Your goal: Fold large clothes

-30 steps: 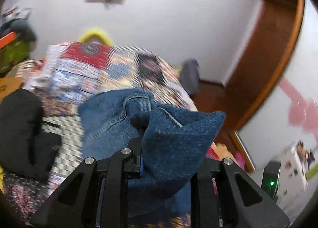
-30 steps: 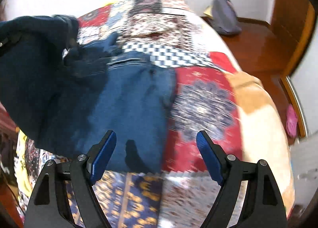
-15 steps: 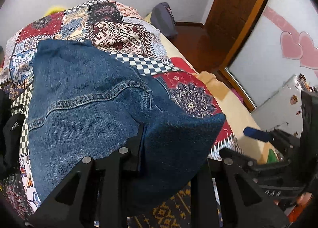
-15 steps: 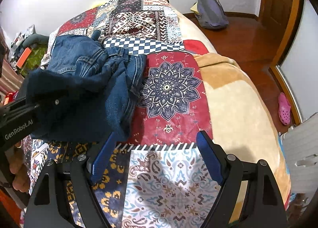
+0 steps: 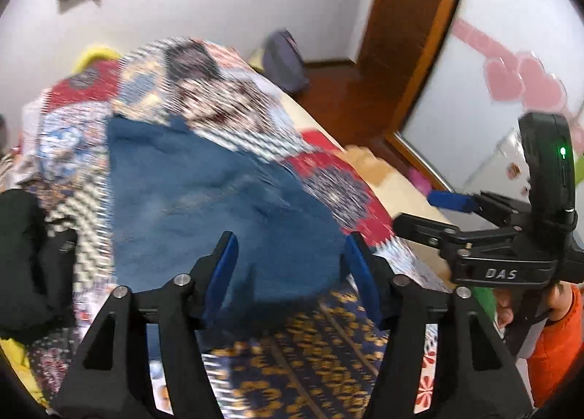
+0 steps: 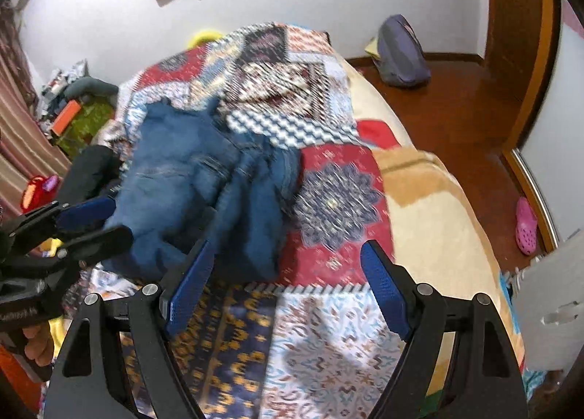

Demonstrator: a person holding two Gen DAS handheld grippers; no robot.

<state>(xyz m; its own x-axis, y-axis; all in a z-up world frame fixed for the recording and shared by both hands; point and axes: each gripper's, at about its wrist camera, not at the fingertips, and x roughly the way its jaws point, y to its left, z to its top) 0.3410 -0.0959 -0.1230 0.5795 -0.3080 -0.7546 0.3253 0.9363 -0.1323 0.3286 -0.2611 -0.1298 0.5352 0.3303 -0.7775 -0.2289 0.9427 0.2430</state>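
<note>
Left gripper [image 5: 290,265] hovers low over near edge of the bed, angled forward and down, jaws spread wide, nothing between them; blue pads just above the near hem of the jeans [image 5: 204,207]. Jeans lie bunched and partly folded on the patchwork quilt [image 6: 339,200], toward its left side, free of both tools. Right gripper [image 6: 288,287] held beside it on the right, pointing across the quilt, jaws also released and wide apart, gripping nothing, near the jeans' right edge.
</note>
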